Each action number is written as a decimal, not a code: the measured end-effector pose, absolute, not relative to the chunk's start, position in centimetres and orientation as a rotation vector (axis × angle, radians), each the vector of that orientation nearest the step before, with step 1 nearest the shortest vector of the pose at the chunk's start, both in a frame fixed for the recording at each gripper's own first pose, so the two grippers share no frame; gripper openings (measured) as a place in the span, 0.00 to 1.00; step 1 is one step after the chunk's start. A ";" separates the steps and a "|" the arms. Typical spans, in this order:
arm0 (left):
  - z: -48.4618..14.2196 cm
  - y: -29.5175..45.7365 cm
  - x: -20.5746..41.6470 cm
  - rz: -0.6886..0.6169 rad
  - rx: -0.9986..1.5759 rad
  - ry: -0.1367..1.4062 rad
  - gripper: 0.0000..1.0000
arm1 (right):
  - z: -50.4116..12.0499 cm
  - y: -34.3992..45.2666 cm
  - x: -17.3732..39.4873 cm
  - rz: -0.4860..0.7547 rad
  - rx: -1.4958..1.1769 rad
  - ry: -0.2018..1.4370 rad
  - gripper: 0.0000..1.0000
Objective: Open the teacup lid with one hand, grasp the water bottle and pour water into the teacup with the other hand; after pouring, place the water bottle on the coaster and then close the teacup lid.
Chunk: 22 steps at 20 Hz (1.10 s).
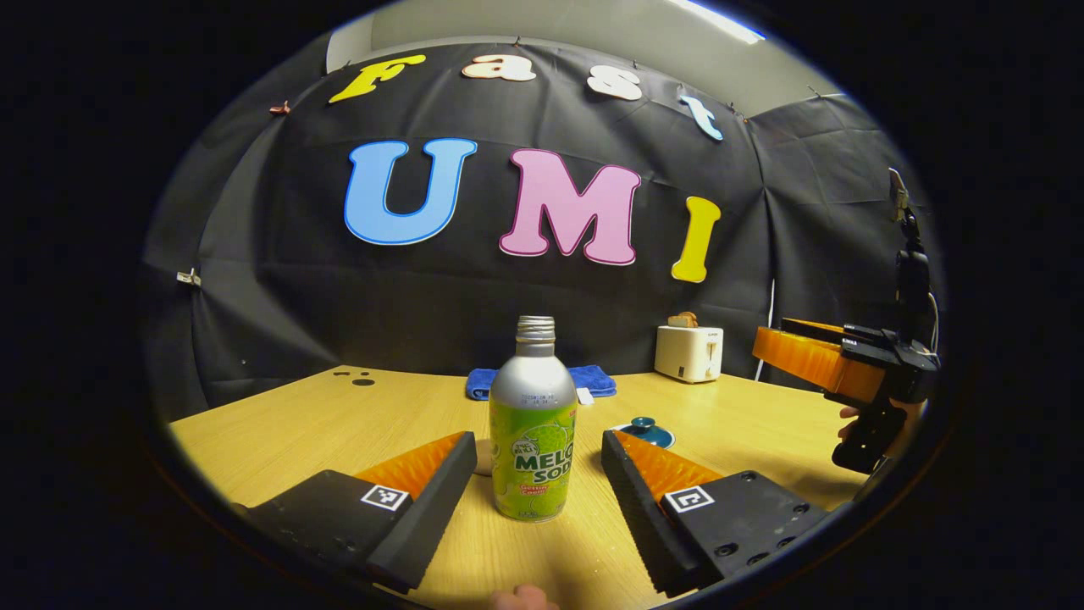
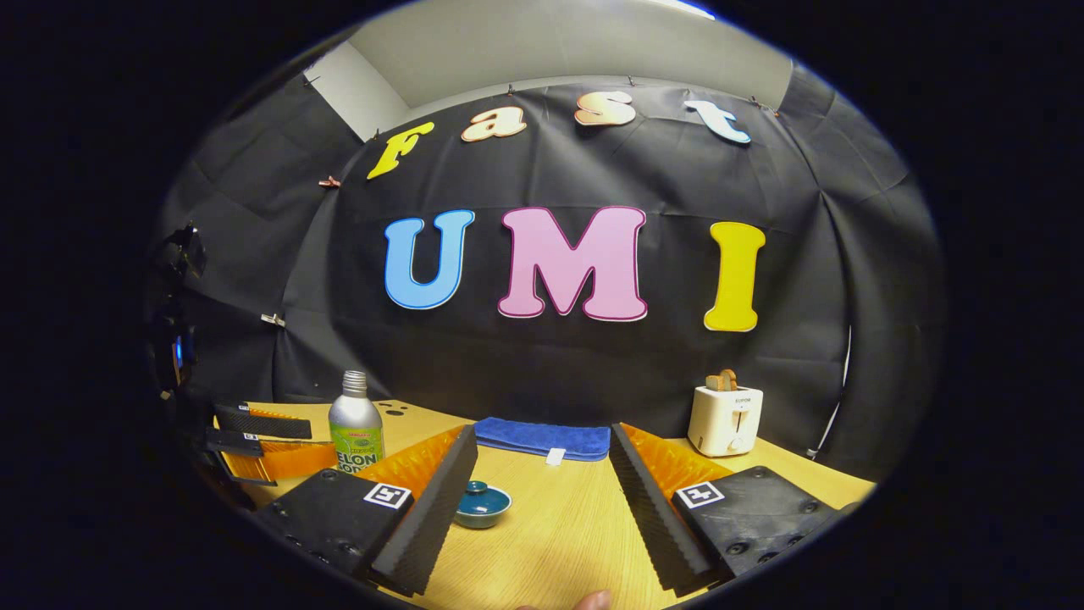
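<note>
A fingertip shows at the very bottom edge of the left gripper view, just in front of the left gripper, whose two fingers are spread wide with a gap on each side of the bottle. The bottle stands upright and uncapped on the table, between the fingers but touched by neither. Behind it to the right lies the teacup lid, a dark teal dome with a knob, flat on the wood.

The table is pale wood with a fine grain. Near its far edge a blue cloth is folded flat, and to the right of it stands a white toaster with something brown in its slot. Black cloth walls the booth behind the table, with a grey wall and a ceiling light above.

In the right gripper view, the right gripper is also spread wide, holding nothing, above the table. The lid sits just beside its left finger. Farther left stand the bottle and the left gripper. The blue cloth and toaster lie beyond.

The right gripper also appears at the right of the left gripper view, held up off the table by a hand.
</note>
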<state>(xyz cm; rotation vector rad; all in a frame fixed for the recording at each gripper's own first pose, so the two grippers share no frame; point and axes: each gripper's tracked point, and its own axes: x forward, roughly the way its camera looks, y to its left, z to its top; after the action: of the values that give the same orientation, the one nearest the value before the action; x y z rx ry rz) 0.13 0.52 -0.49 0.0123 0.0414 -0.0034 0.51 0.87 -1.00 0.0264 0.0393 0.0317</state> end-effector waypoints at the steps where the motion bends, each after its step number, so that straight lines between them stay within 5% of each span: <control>1: -0.3 0.5 0.1 0.000 0.015 0.041 0.94 | -1.4 1.3 0.9 0.047 0.033 0.056 0.99; 8: -0.7 0.7 0.2 0.018 0.022 0.048 0.94 | -7.0 4.2 5.2 0.133 0.041 0.265 0.96; 12: -1.3 1.1 0.1 0.021 0.020 0.055 0.94 | -10.1 5.8 6.8 0.162 0.036 0.369 0.80; 22: -1.6 2.1 0.4 0.032 0.011 0.065 0.94 | -14.4 7.8 9.1 0.180 -0.019 0.502 0.60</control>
<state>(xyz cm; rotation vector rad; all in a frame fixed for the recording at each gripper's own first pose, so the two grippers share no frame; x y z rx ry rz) 0.38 2.08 -1.60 0.0107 0.0652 0.0322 9.09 7.81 -14.45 -0.0190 0.5016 0.1796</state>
